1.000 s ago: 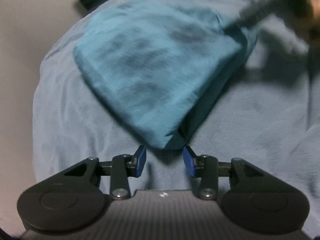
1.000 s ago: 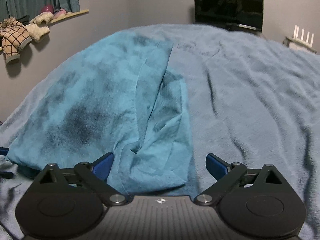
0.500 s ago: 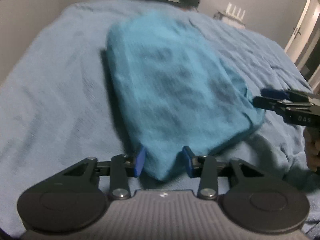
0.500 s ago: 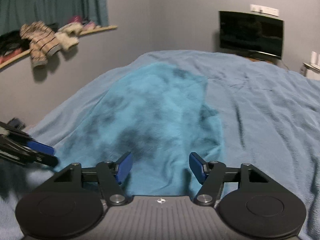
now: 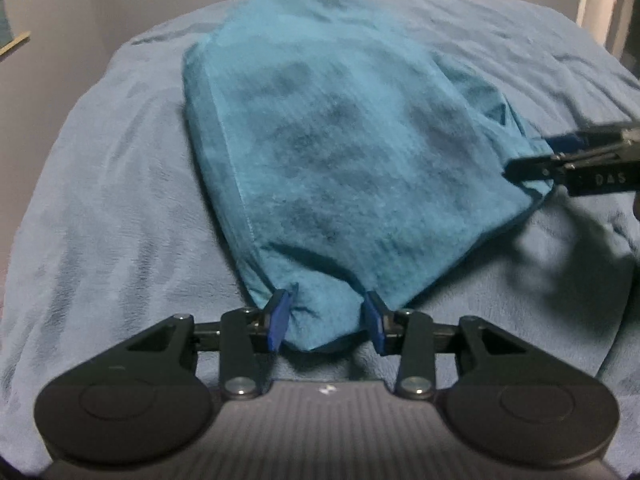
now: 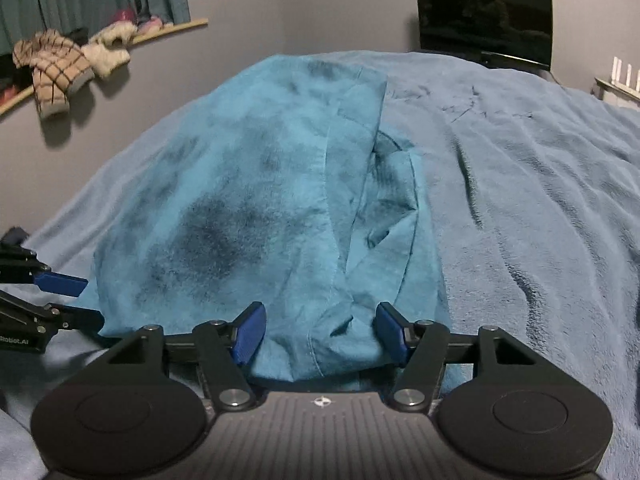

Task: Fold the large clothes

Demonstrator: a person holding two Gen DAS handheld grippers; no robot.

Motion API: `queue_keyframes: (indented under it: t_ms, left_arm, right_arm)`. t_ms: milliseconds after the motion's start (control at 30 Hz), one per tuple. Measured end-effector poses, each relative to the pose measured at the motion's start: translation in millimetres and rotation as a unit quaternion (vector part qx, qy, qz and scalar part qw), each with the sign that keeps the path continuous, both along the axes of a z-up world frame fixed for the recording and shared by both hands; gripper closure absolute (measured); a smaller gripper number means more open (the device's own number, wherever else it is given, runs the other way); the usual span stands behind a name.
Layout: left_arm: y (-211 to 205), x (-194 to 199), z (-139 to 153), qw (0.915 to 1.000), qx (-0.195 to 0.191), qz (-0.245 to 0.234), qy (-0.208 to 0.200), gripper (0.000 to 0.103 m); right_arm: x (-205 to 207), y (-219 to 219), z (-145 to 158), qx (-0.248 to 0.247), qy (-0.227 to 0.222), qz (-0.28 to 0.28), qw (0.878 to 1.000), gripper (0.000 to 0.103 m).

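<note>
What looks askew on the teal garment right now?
The teal garment isn't folded squarely: along its right edge, a loose flap sticks out from under the top layer, bunched and wrinkled against the blue blanket.

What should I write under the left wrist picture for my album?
Left gripper straddling a corner of the teal garment on a blue blanket.

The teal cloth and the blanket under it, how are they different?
The teal cloth is a brighter teal with dark blotches; the blanket is a paler grey-blue, plain. The cloth is smaller and lies folded on top; the blanket spreads over the whole bed. The cloth's near corners sit between the left gripper and right gripper; the blanket is not gripped. Both look soft and blue.
</note>
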State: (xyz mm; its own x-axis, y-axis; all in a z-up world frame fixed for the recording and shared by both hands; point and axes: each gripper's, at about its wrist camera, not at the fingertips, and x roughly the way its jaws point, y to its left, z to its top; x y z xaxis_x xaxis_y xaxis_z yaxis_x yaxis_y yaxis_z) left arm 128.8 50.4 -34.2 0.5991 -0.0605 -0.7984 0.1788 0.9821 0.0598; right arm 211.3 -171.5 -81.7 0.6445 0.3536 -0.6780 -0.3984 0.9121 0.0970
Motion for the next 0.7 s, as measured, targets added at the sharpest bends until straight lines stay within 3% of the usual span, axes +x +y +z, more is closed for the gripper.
queue_keyframes:
  t_ms: [33,100,133,167,233,367,467,700]
  left_arm:
    - [-1.6,-2.9,3.9,1.0000,-0.002,0.009,-0.003,0.055]
    - [-1.1,-11.2,12.4,0.9990,-0.013,0.042,-0.005,0.021]
    - [-1.0,-16.7,19.0,0.9975,-0.024,0.066,-0.010,0.013]
    - [-1.8,-22.8,25.7,0.9958,-0.038,0.082,-0.017,0.007]
    - [-7.0,-33.0,33.7,0.9939,-0.052,0.092,-0.032,0.005]
    - [-27.0,-40.9,33.9,0.9942,-0.033,0.092,-0.044,0.001]
    - [-34.8,-43.0,25.3,0.9943,-0.022,0.093,-0.048,0.001]
    - [-24.6,-47.2,8.9,0.9908,-0.035,0.118,-0.057,0.001]
  right_arm:
    - [-1.7,-2.2,3.6,0.003,0.001,-0.001,1.000,0.039]
    - [-8.4,-6.1,10.5,0.003,0.003,-0.001,1.000,0.029]
    - [-11.2,-7.8,13.8,0.000,0.003,-0.002,1.000,0.019]
    - [-16.8,-10.0,17.6,-0.002,0.000,-0.004,1.000,0.016]
    - [-22.5,-15.7,24.9,0.001,0.001,-0.010,1.000,0.015]
    - [-41.3,-22.6,33.7,0.009,0.006,-0.018,1.000,0.003]
    - [-55.1,-23.0,33.4,0.004,0.002,-0.016,1.000,0.001]
    - [-63.9,-26.2,13.1,0.003,0.014,-0.029,0.999,0.001]
